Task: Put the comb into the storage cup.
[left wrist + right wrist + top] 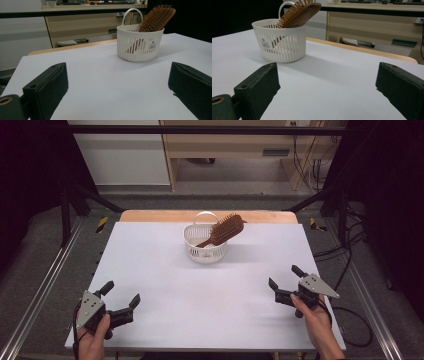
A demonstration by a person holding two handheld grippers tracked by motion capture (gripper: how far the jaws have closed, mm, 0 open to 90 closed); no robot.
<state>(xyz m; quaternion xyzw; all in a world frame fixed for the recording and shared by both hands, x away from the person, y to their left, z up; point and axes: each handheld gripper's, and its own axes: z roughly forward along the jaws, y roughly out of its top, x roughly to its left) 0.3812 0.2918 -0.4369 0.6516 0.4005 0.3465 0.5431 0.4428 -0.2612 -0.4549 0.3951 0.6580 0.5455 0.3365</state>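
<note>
A white slatted basket [192,236] [130,47] [287,47] with a loop handle stands at the far middle of the white table. A brown wooden hairbrush [226,229] [155,18] [299,12] leans in it, handle down, its bristled head sticking out over the rim to the right. My left gripper [120,296] [117,85] rests at the near left corner, jaws wide apart with nothing between them. At the near right, my right gripper [285,277] [327,85] is open too, empty, and well apart from the basket.
The white table top [210,290] lies on a wooden board [150,215] that shows along the far edge. Metal frame rails run down both sides. Beyond the table stand a wooden desk and cables [310,170] on the floor.
</note>
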